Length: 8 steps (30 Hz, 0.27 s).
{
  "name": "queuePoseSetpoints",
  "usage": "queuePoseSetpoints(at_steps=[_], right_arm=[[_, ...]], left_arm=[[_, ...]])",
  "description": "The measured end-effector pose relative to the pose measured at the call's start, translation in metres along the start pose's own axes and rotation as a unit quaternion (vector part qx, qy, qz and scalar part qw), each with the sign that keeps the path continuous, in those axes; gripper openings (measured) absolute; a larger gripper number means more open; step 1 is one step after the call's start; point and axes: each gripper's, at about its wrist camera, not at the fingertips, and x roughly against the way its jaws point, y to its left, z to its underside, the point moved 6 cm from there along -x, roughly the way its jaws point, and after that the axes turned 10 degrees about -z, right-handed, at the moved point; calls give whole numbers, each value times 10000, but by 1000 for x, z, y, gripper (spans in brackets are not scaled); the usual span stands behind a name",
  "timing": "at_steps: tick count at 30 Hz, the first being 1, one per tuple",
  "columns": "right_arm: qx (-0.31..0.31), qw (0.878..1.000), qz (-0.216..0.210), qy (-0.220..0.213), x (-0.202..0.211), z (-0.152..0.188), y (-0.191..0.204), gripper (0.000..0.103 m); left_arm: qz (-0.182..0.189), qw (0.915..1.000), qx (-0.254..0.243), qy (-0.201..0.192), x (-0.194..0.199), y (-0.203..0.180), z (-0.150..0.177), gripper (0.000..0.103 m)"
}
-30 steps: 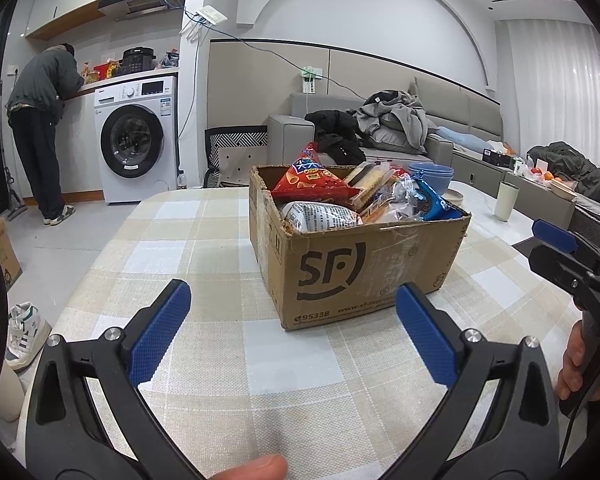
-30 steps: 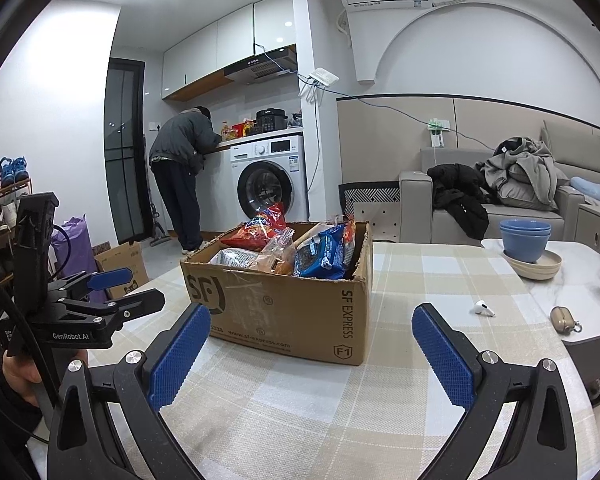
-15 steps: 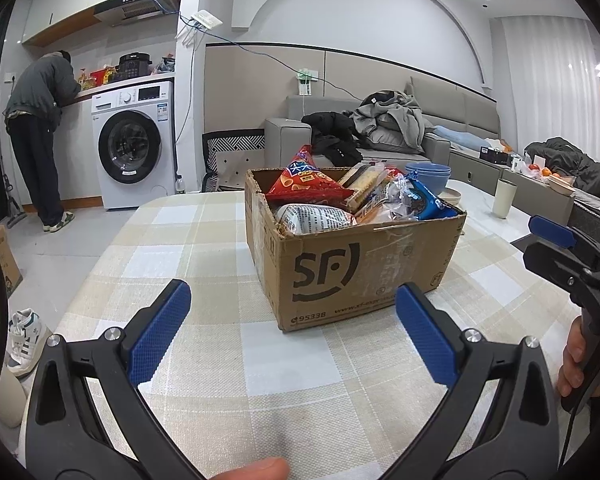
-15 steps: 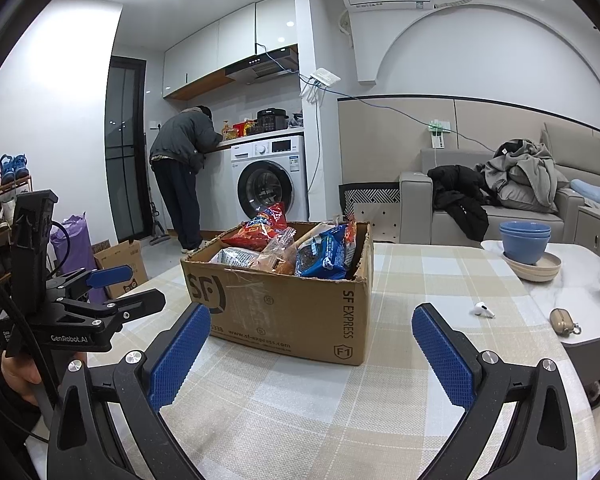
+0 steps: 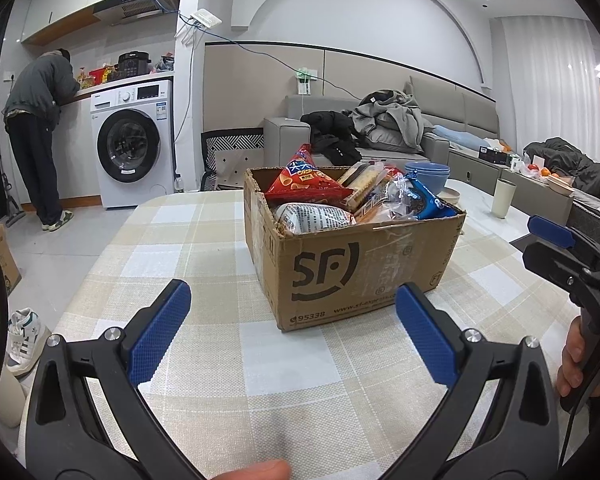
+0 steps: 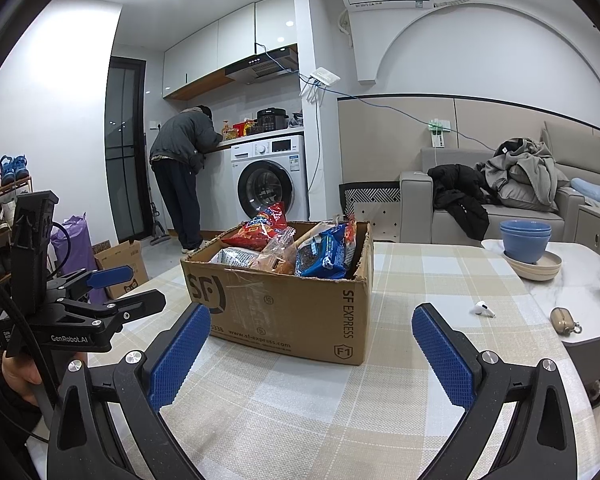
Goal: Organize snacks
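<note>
A brown cardboard box [image 5: 364, 272] marked SF stands on the checked tablecloth, full of snack packs: a red chip bag [image 5: 304, 184], a white-grey pack [image 5: 312, 218], a blue cookie pack [image 5: 428, 200]. My left gripper [image 5: 292, 336] is open and empty, a short way in front of the box. The box also shows in the right wrist view [image 6: 284, 304] with the red bag [image 6: 260, 232] and blue pack [image 6: 324, 252]. My right gripper [image 6: 310, 352] is open and empty, just in front of the box's near corner.
Blue bowls on a plate [image 6: 528, 248], an earbud [image 6: 482, 309], a small brown case [image 6: 564, 320] and a cup [image 5: 504, 198] sit on the table's right part. A person [image 6: 184, 176] stands at the washing machine [image 6: 268, 180]. A sofa with clothes [image 5: 380, 132] lies behind.
Both grippers have edged slightly nearer the box and stay open. The left view has shifted a little, with the box sitting slightly left and higher in it.
</note>
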Motion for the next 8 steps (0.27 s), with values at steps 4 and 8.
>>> queuePoseSetpoints(at_steps=[4, 8], right_arm=[[4, 10000, 0, 1, 0, 0, 0, 103], [4, 10000, -1, 2, 0, 0, 0, 103]], left_arm=[[-23, 10000, 28, -36, 0, 1, -1, 102], [-5, 10000, 26, -62, -1, 1, -1, 102]])
